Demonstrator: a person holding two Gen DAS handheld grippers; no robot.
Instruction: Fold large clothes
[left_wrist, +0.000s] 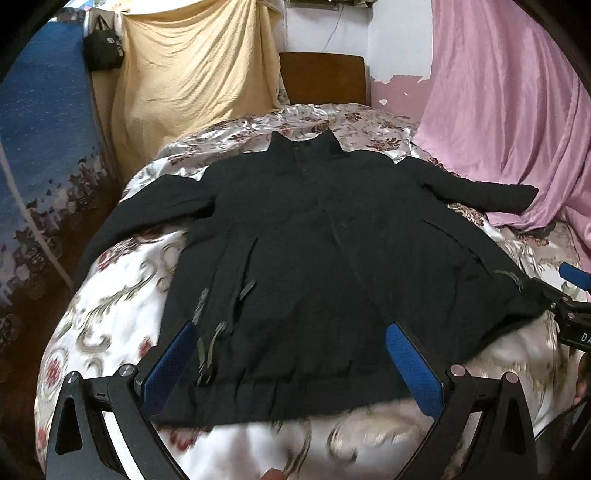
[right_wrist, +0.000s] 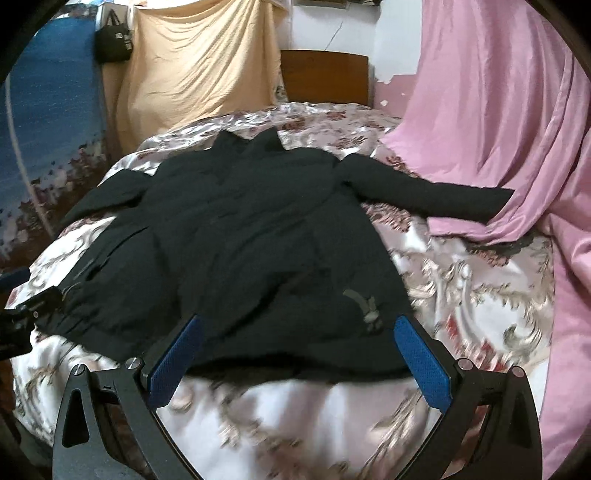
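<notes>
A black jacket lies spread flat, front up, on a floral bedspread, collar away from me, sleeves out to both sides. It also shows in the right wrist view. My left gripper is open, its blue pads over the jacket's hem at the left half, holding nothing. My right gripper is open over the hem at the right half, holding nothing. The right gripper also shows at the right edge of the left wrist view.
A pink sheet hangs at the right and overlaps the bed beside the right sleeve. A cream sheet and a brown headboard stand behind. A blue patterned cloth hangs at the left.
</notes>
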